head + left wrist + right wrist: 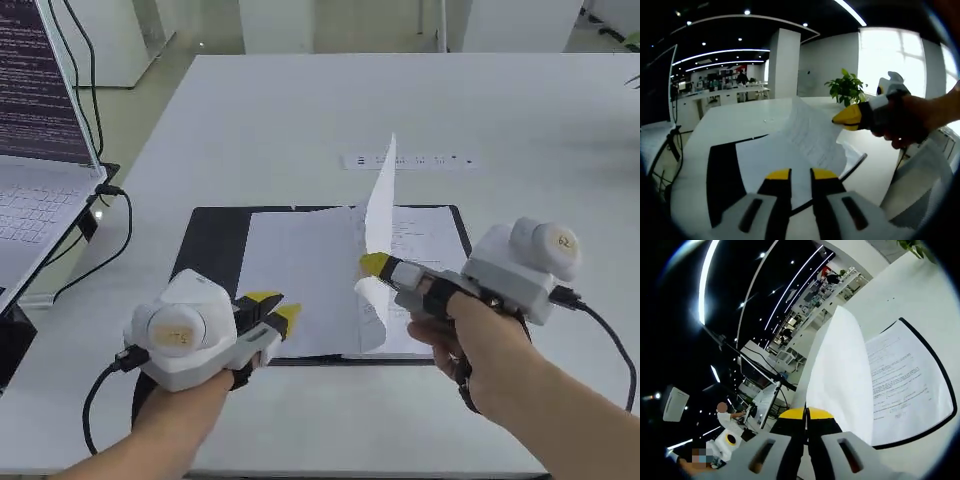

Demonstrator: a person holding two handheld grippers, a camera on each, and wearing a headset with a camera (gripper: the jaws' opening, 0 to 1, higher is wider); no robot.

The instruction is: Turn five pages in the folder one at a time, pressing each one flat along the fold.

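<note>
Right gripper (373, 265) pinches a thin page (380, 200) upright over the black folder (210, 250); left gripper (275, 308), jaws slightly apart, holds nothing

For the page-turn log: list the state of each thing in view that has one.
folder: open, lying flat.
lifted page: standing upright mid-turn, pinched near its lower edge.
right gripper: shut on the lifted page.
left gripper: open, holding nothing.
laptop: lid open, screen lit.
</note>
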